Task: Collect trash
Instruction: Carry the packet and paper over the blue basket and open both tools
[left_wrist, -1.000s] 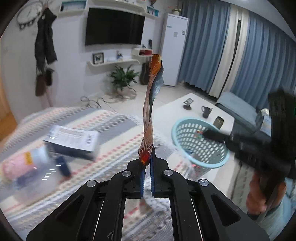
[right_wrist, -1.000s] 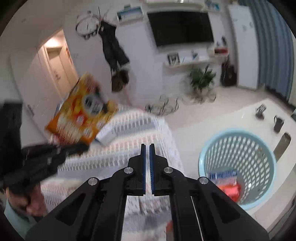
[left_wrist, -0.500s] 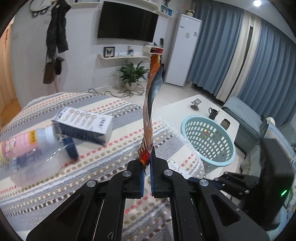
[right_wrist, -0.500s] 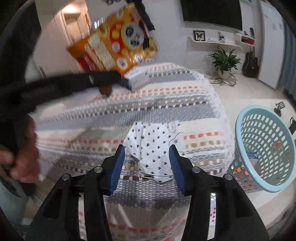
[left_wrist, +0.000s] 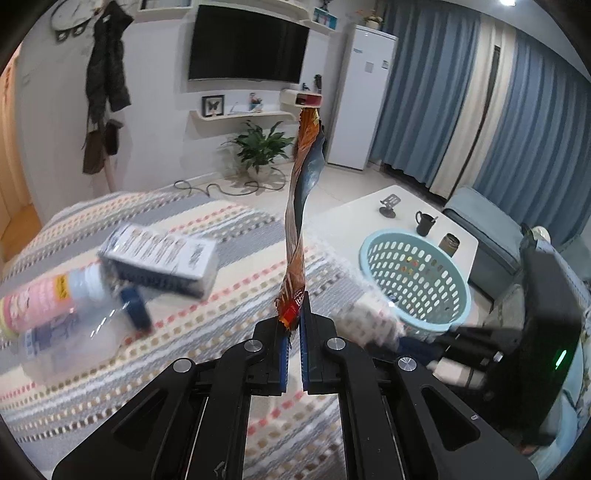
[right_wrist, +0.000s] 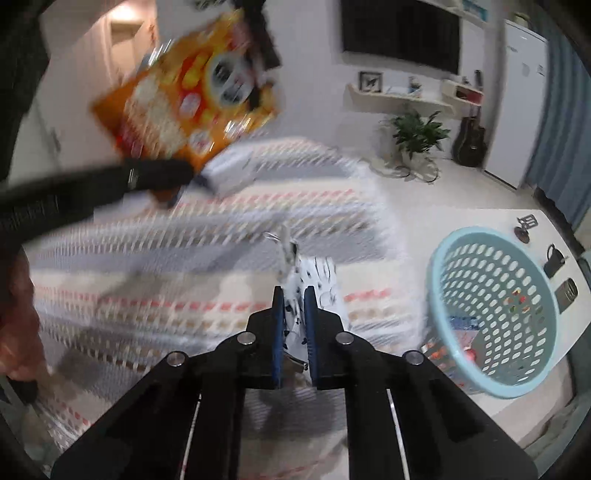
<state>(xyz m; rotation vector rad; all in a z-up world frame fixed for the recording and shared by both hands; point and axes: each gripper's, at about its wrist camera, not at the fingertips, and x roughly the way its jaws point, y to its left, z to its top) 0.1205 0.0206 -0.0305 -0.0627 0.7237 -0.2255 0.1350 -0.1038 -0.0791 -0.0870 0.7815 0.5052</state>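
Note:
My left gripper (left_wrist: 291, 321) is shut on an orange snack wrapper (left_wrist: 301, 206), seen edge-on and standing up from the jaws above the striped blanket (left_wrist: 207, 332). From the right wrist view the same wrapper (right_wrist: 188, 96) shows its orange face, held by the left gripper (right_wrist: 184, 175) at upper left. My right gripper (right_wrist: 294, 299) is shut on a white black-spotted wrapper (right_wrist: 317, 273) that lies on the blanket (right_wrist: 166, 295). A light-blue trash basket (right_wrist: 491, 306) stands to the right with some trash inside; it also shows in the left wrist view (left_wrist: 413, 280).
A white-blue carton (left_wrist: 159, 258) and a clear plastic bottle (left_wrist: 55, 314) lie on the blanket at left. The basket stands on a white low table (left_wrist: 369, 218) with a black mug (left_wrist: 424, 221) and a jar (left_wrist: 450, 243). A blue sofa (left_wrist: 487, 229) is behind.
My right gripper moved down onto the spotted wrapper and closed on it. The left gripper keeps holding the orange wrapper, little moved.

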